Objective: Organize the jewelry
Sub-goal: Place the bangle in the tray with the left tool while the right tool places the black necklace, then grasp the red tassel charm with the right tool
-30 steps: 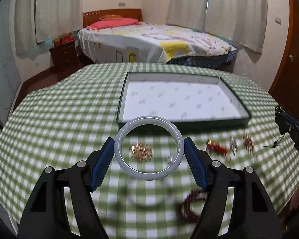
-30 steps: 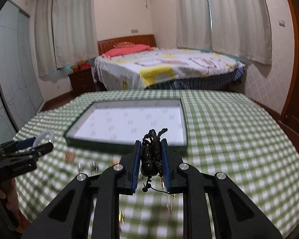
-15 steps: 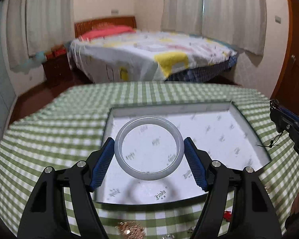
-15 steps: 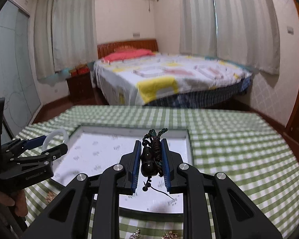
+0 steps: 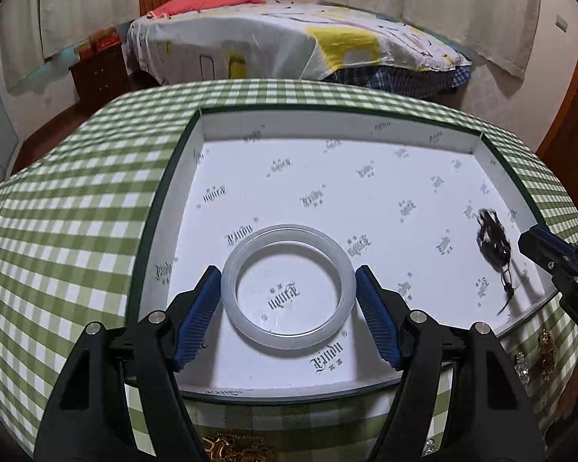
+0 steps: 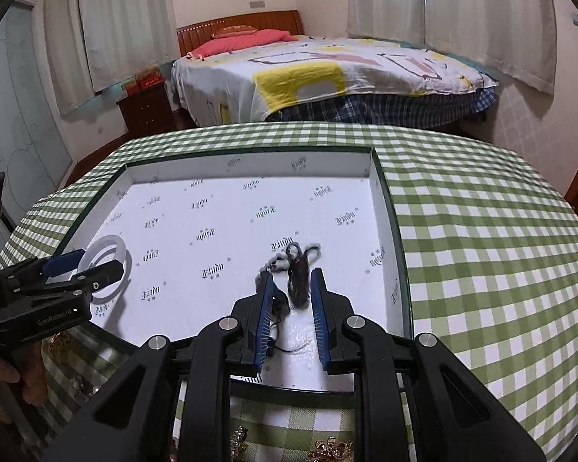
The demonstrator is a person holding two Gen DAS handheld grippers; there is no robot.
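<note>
A pale translucent bangle [image 5: 289, 340] is pinched across its width by the blue pads of my left gripper [image 5: 288, 292]. It hangs flat, just above the near left of the white-lined tray [image 5: 165, 192]. In the right wrist view the bangle [image 6: 113, 239] and left gripper [image 6: 92, 265] are at far left. My right gripper [image 6: 291, 273] is low over the tray's near right, jaws narrowly apart. A blurred dark beaded piece [image 6: 298, 281] sits loose between its tips, with white tray showing beside the left pad and its cord on the tray floor. The left wrist view shows this piece [image 5: 493, 238] just ahead of the right gripper [image 5: 530, 236].
The tray [image 6: 385, 211] lies on a table with a green checked cloth [image 6: 481, 250]. Loose gold jewelry [image 5: 231, 448] lies on the cloth in front of the tray, with more [image 5: 545, 350] at its right corner. A person's hand [image 6: 4, 377] holds the left gripper. A bed [image 5: 269, 38] stands behind.
Both grippers moved forward and down, from above the loose jewelry to low inside the tray. The dark piece, tightly pinched before, now sits lower and loose between the right pads.
</note>
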